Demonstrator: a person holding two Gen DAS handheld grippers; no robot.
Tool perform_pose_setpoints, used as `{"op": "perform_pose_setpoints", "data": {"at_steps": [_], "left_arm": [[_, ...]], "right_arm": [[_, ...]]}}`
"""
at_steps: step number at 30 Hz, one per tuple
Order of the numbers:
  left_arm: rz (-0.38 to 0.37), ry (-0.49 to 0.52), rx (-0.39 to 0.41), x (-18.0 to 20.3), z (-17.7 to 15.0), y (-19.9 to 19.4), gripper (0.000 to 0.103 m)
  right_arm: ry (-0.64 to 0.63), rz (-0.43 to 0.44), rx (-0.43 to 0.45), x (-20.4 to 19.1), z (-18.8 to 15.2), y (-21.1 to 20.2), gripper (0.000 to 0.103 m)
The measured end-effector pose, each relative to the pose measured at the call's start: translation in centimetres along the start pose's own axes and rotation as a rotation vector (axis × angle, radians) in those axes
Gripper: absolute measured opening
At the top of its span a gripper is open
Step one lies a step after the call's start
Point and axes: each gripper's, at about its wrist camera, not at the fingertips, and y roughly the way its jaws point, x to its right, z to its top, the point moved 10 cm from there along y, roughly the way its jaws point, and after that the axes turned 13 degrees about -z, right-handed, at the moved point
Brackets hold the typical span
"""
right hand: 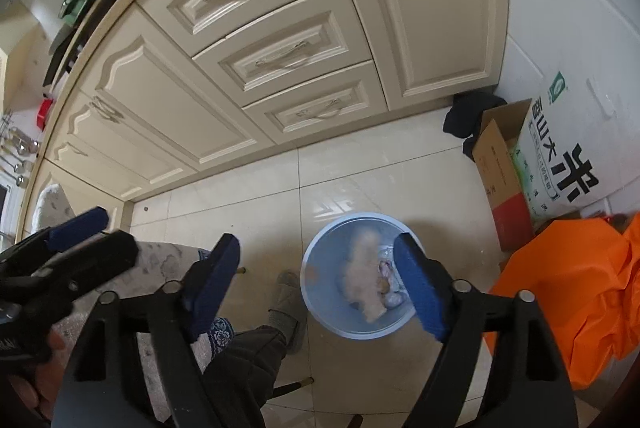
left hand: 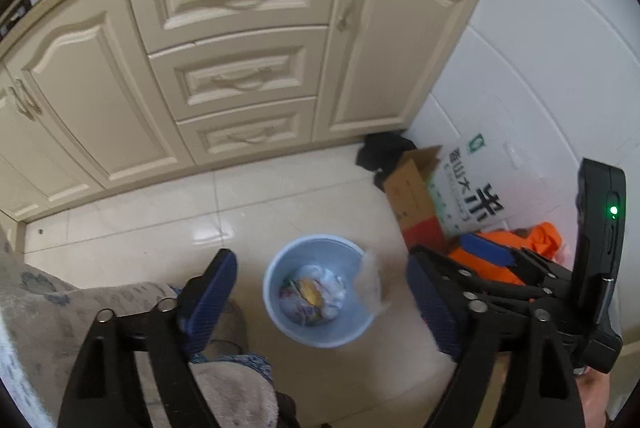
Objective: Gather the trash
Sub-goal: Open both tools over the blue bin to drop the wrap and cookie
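**Drop into the bin**

Left tongs and right tongs gape apart, empty. Below them, blurred pale crumpled wads fall into the round light-blue plastic bin on the floor. Release step. Next: fetch further trash. Beyond: cream cabinet drawers.

The left gripper points down with its blue-padded jaws spread wide and nothing pressed between them. Below, on the glossy cream floor tiles, stands a round pale-blue plastic bin holding crumpled wrappers. A blurred whitish scrap shows at the bin's right rim — too smeared to identify. Behind stand cream panelled cabinets; a brown cardboard box sits right.
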Motion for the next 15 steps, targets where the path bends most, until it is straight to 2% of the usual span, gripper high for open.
{"op": "perform_pose_setpoints", "data": {"at_steps": [1,2,3,5,7,15], "left_arm": [[0.022,-0.001,0.004,-0.2,0.2,0.0,0.089],[0.04,-0.002,0.01,-0.4,0.5,-0.1,0.092],[0.053,-0.001,0.016,-0.5,0.5,-0.2,0.094],[0.08,0.005,0.037,-0.5,0.4,-0.7,0.095],[0.095,0.011,0.061,0.1,0.1,-1.6,0.097],[0.096,0.015,0.171,1.8,-2.8,-7.8,0.1]], "right_arm": [[0.006,-0.003,0.005,0.1,0.0,-0.1,0.09],[0.015,-0.009,0.013,0.3,0.0,-0.3,0.101],[0.024,-0.015,0.019,0.5,0.1,-0.4,0.103],[0.034,-0.019,0.0,0.4,-0.2,-0.5,0.103],[0.022,-0.075,-0.007,0.6,-0.6,-0.7,0.103],[-0.005,-0.069,0.043,-1.6,-0.6,-4.5,0.103]]}}
